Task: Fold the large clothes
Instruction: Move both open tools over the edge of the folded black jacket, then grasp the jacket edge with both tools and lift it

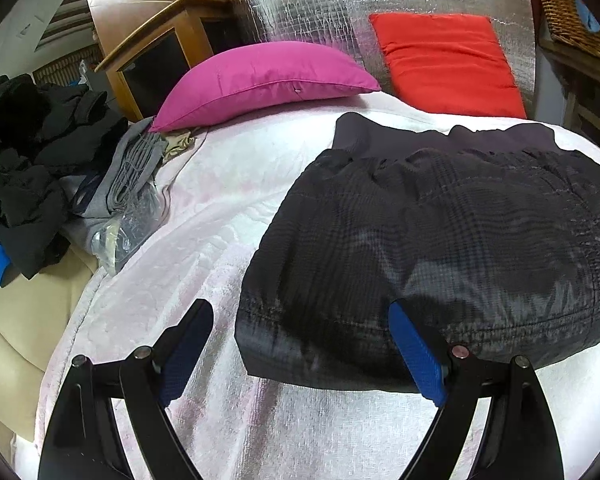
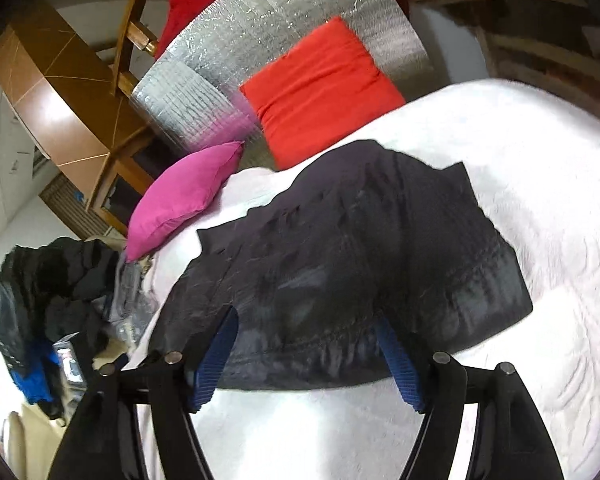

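A dark grey-black checked garment lies folded on the white bed cover; it also shows in the right wrist view. My left gripper is open above the garment's near left corner, with the left finger over the bed cover and the right finger over the cloth. My right gripper is open above the garment's near hem, both blue-padded fingers spread over the cloth. Neither gripper holds anything.
A magenta pillow and a red cushion lie at the head of the bed against a silver foil panel. A heap of dark clothes and folded grey items sit at the left. A wicker basket is at the far right.
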The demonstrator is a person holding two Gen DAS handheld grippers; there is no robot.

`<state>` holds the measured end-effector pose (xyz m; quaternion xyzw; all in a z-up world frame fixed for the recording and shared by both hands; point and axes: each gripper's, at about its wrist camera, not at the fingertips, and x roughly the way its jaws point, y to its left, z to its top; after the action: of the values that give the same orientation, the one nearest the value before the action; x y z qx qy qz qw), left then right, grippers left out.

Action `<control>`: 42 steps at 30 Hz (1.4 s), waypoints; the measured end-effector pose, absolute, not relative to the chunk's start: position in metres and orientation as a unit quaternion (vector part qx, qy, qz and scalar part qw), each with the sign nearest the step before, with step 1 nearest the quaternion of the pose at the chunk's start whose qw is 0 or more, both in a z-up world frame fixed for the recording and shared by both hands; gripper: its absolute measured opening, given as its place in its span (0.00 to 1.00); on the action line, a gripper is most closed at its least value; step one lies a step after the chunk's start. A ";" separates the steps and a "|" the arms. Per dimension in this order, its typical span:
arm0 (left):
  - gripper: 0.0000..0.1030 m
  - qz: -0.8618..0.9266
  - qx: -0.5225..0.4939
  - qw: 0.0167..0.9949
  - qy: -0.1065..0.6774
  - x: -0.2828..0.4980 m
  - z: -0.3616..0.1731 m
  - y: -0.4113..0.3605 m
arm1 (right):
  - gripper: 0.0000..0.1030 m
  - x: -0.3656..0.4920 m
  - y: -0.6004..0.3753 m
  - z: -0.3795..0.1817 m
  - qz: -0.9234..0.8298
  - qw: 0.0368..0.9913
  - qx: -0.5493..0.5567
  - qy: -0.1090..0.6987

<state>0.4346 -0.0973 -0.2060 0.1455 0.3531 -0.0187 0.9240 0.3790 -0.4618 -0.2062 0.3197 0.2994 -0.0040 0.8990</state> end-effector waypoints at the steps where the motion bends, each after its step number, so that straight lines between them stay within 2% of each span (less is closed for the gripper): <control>1: 0.87 -0.017 0.146 0.924 0.354 0.435 -0.206 -0.097 | 0.51 0.385 -0.463 -0.209 -0.008 0.899 0.314 0.304; 2: 0.87 -0.016 0.145 0.923 0.355 0.436 -0.207 -0.096 | 0.42 0.389 -0.463 -0.212 -0.013 0.899 0.309 0.311; 6: 0.87 -0.023 0.115 0.919 0.377 0.446 -0.210 -0.088 | 0.41 0.409 -0.474 -0.236 -0.045 0.884 0.309 0.347; 8: 0.87 -0.032 0.086 0.913 0.397 0.452 -0.214 -0.082 | 0.37 0.417 -0.482 -0.251 -0.047 0.873 0.327 0.360; 13: 0.92 -0.049 0.021 0.892 0.448 0.463 -0.227 -0.065 | 0.37 0.417 -0.491 -0.253 -0.033 0.867 0.342 0.360; 16: 0.92 -0.055 -0.028 0.884 0.463 0.461 -0.221 -0.052 | 0.39 0.409 -0.496 -0.247 -0.018 0.860 0.368 0.354; 17: 0.92 -0.050 -0.034 0.884 0.463 0.459 -0.218 -0.048 | 0.42 0.405 -0.499 -0.244 -0.009 0.855 0.382 0.351; 18: 0.92 -0.045 -0.038 0.883 0.465 0.456 -0.214 -0.045 | 0.48 0.401 -0.499 -0.242 -0.002 0.851 0.392 0.349; 19: 0.92 -0.045 -0.046 0.882 0.467 0.453 -0.212 -0.042 | 0.63 0.396 -0.500 -0.239 0.009 0.847 0.404 0.345; 20: 0.92 -0.049 -0.059 0.878 0.472 0.450 -0.211 -0.038 | 0.68 0.391 -0.499 -0.236 0.017 0.846 0.411 0.339; 24: 0.92 -0.084 -0.154 0.843 0.508 0.436 -0.217 -0.024 | 0.69 0.374 -0.494 -0.234 0.037 0.833 0.440 0.333; 28: 0.92 -0.124 -0.251 0.793 0.541 0.435 -0.235 -0.019 | 0.70 0.361 -0.495 -0.258 0.037 0.789 0.512 0.336; 35: 0.92 -0.139 -0.321 0.791 0.501 0.446 -0.247 -0.022 | 0.70 0.356 -0.513 -0.274 0.002 0.777 0.554 0.300; 42: 0.92 -0.140 -0.390 0.773 0.480 0.458 -0.267 -0.018 | 0.70 0.377 -0.520 -0.300 -0.038 0.752 0.583 0.304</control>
<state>0.4578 -0.0182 -0.2673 -0.3898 0.4800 -0.1397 0.7734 0.3769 -0.5196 -0.2995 0.5834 0.3041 -0.0383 0.7521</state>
